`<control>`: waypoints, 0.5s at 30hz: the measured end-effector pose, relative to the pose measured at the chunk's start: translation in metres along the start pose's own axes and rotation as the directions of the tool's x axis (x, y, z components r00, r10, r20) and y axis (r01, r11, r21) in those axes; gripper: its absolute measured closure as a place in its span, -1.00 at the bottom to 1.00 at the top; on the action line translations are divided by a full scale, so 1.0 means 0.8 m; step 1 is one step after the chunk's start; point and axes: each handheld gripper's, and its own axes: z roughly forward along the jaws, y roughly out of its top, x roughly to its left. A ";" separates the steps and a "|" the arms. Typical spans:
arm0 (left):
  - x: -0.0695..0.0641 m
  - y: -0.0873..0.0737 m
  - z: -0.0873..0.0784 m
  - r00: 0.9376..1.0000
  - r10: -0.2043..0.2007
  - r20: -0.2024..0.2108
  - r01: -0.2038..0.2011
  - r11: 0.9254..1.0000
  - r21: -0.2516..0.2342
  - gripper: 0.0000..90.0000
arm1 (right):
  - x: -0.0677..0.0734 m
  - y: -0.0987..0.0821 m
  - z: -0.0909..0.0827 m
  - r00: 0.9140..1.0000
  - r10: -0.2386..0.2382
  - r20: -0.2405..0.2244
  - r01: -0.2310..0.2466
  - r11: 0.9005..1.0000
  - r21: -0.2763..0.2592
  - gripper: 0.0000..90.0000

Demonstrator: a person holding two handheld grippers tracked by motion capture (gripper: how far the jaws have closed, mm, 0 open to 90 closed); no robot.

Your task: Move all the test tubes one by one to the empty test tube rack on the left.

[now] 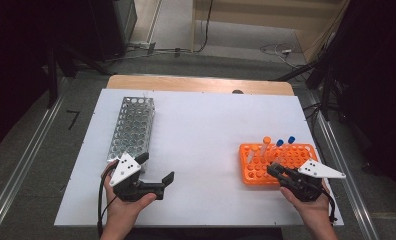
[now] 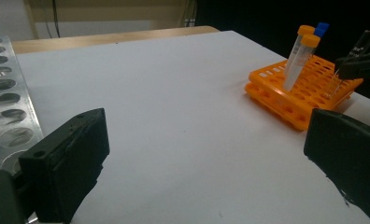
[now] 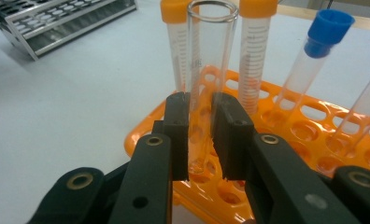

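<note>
Right gripper view: lower part of the clear open tube [image 3: 206, 70] hidden between the black jaws of the right gripper [image 3: 201, 135]; its base in the orange rack [image 3: 286, 135] can't be seen. 1 more tube [image 3: 367, 112] cut off at right edge, cap out of frame. Metal rack [image 3: 57, 18] cut off at upper left. Left gripper view: left gripper [image 2: 202, 154] jaws cut by bottom and right edges. High view: tube count in the rack too small to tell.

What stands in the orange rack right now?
The orange rack holds two orange-capped tubes, a blue-capped tube and an open glass tube clamped by the right gripper. Its jaws cover that tube's lower part.
</note>
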 end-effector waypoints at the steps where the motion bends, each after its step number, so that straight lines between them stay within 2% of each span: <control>1: -0.001 0.000 0.001 1.000 -0.001 0.000 0.001 1.000 0.003 -0.99 | 0.001 0.001 0.000 1.000 0.003 -0.007 -0.003 1.000 -0.002 0.65; 7: -0.007 0.001 0.007 1.000 0.009 0.019 -0.009 1.000 0.005 -0.99 | 0.016 0.010 0.004 0.998 -0.006 -0.060 0.004 0.999 -0.033 0.65; 15: -0.016 0.003 0.012 0.999 0.017 0.042 -0.017 1.000 0.001 -0.99 | 0.042 0.016 0.023 0.991 -0.032 -0.130 0.028 0.999 -0.028 0.65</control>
